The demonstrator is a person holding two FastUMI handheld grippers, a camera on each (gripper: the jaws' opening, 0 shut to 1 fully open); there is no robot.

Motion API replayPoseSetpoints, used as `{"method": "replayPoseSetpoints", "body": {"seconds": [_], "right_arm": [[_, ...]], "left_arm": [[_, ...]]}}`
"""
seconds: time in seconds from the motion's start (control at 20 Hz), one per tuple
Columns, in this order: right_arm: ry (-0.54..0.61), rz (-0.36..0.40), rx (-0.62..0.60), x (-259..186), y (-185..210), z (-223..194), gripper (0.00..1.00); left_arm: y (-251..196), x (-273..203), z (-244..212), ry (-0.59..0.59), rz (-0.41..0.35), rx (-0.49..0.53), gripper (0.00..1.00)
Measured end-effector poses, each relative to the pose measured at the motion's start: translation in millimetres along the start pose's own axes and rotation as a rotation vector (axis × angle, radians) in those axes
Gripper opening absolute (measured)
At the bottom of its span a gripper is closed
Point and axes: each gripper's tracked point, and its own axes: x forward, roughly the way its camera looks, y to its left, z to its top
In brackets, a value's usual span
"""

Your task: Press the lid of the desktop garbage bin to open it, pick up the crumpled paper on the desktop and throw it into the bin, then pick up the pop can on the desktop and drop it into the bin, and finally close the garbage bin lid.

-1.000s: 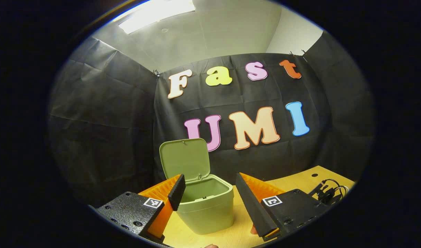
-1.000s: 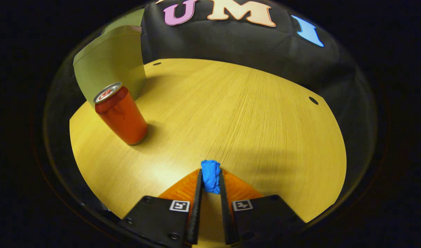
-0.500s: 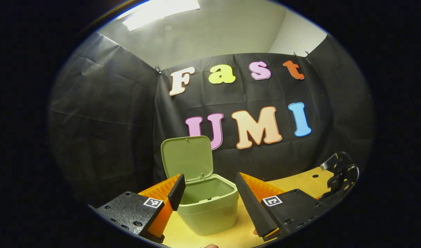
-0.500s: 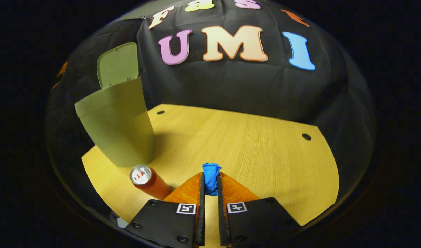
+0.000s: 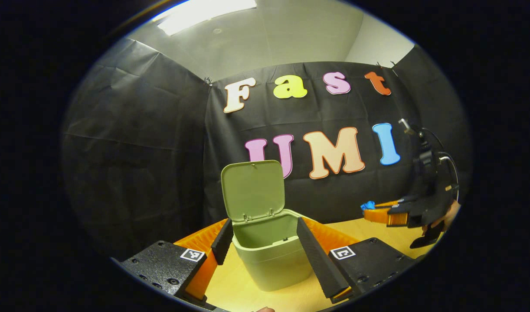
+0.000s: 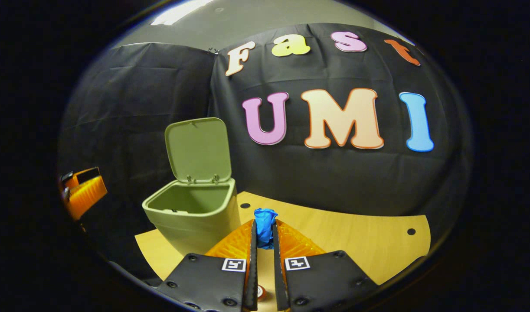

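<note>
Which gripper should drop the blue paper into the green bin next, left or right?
The right gripper. It already pinches the blue paper and is raised beside the open bin, whose lid stands up. The left gripper is open and holds nothing.

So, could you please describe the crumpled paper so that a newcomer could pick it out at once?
Start at the green bin with its raised lid on the wooden desktop. Just right of it, the right gripper is held above the desk. The crumpled paper is the small bright blue wad pinched between its fingers, the only blue object there.
</note>
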Motion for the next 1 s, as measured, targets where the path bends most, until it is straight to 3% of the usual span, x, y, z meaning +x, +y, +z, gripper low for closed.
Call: {"method": "replayPoseSetpoints", "body": {"seconds": [0.2,0.55,0.7,0.75,1.0], "right_arm": [[-0.109,0.058,-0.009,30,45,44,0.18],[-0.087,0.140,-0.053,95,122,55,0.19],[-0.094,0.125,-0.042,96,119,57,0.79],[-0.091,0.112,-0.037,104,118,56,0.99],[-0.118,-0.014,0.008,69,47,57,0.98]], "left_arm": [[28,-9,-16,0.032,0.031,-0.002,0.89],[59,-11,-35,0.076,0.055,-0.015,0.89],[51,-5,-36,0.068,0.016,-0.053,0.94],[46,-1,-36,0.069,0.001,-0.064,0.90],[-4,16,-39,0.068,-0.147,-0.106,0.90]]}}
